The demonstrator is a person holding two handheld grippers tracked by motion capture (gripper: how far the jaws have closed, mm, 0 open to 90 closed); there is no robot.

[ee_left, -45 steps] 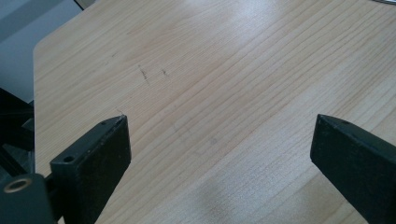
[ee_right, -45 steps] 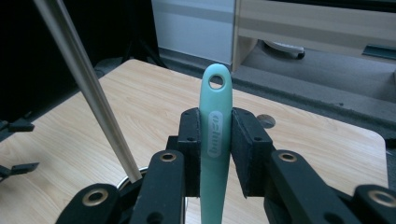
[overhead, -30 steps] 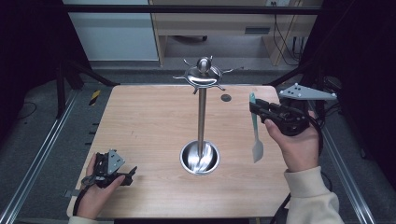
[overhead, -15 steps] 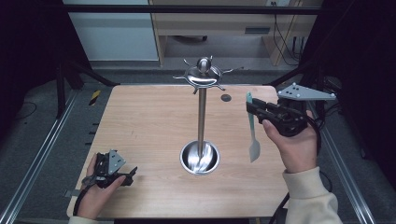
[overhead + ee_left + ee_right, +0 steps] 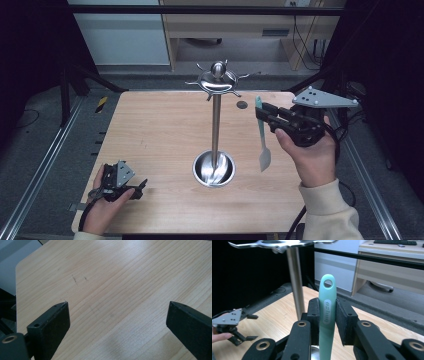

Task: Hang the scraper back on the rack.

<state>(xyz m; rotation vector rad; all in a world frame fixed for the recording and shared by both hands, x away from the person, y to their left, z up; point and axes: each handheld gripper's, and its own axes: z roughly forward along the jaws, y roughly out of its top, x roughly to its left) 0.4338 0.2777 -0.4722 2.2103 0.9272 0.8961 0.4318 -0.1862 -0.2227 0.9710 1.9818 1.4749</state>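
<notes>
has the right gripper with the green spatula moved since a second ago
Yes. In the high view the right gripper and its spatula have shifted a little left, toward the steel stand's pole, narrowing the gap between them.

Your right gripper (image 5: 327, 322) is black, its plate grey, and the spatula (image 5: 327, 312) is mint green with a pale blade. The stand (image 5: 216, 125) is shiny silver. The table (image 5: 160, 130) is light wood grain; your left gripper (image 5: 117, 322) is black too.

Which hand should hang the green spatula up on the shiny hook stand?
Probably the right. The right gripper already clamps the green spatula upright, beside the hook stand. The left gripper rests open, low by the table's near edge.
</notes>
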